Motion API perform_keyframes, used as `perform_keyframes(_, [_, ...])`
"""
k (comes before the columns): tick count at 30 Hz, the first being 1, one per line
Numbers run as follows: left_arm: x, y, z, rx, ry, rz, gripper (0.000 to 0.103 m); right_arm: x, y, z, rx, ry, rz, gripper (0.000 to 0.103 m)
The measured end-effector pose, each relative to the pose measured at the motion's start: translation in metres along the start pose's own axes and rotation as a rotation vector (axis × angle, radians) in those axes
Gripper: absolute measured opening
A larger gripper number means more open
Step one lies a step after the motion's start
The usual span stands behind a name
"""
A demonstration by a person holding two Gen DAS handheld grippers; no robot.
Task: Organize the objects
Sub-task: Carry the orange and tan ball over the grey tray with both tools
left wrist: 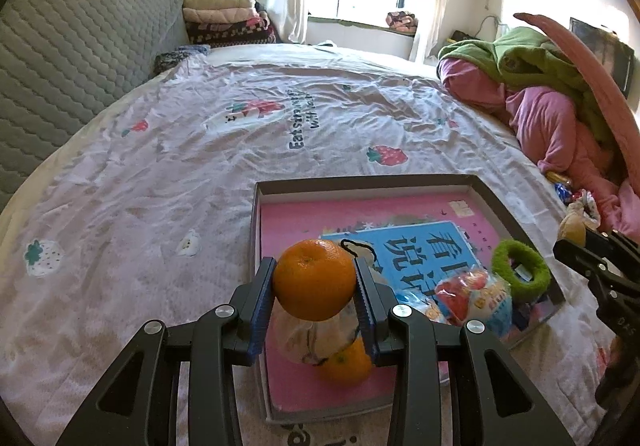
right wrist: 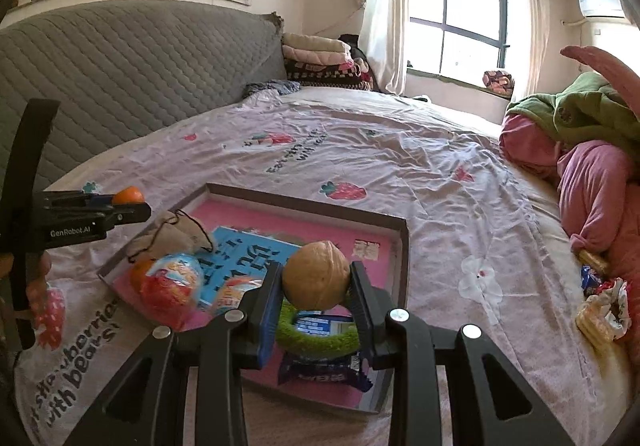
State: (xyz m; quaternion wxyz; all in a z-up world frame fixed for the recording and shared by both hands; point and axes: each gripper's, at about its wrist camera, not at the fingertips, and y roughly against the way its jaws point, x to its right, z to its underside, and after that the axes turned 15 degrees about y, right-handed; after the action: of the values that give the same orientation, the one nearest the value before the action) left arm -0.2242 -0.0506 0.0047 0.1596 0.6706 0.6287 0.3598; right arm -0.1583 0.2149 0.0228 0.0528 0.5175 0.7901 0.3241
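— What's each tool holding?
— My left tool (left wrist: 315, 280) pinches an orange (left wrist: 315, 278), my right tool (right wrist: 316, 276) a walnut (right wrist: 316, 274), both held above the tray (right wrist: 403, 246) on the bed, probably to sort.

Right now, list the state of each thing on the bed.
left tongs: shut on the tangerine
right tongs: shut on the walnut
tray: holds books, snacks
green ring: lying flat in tray
drawstring pouch: cinched shut
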Motion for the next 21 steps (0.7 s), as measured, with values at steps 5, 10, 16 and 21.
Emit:
perform_keyframes(5, [0.003, -0.014, 0.000, -0.023, -0.010, 0.009, 0.038, 0.004, -0.014, 0.004, -0.023, -0.005, -0.001, 0.033])
perform_keyframes(10, [0.005, -0.029, 0.003, -0.064, -0.015, 0.015, 0.038, 0.008, -0.028, 0.011, -0.061, -0.027, -0.018, 0.033])
perform_keyframes(16, [0.003, -0.044, 0.008, -0.105, -0.010, 0.017, 0.038, 0.009, -0.040, 0.022, -0.118, -0.043, -0.034, 0.034])
perform_keyframes(21, [0.002, -0.051, 0.010, -0.121, -0.013, 0.014, 0.038, 0.006, -0.043, 0.024, -0.126, -0.031, -0.019, 0.034])
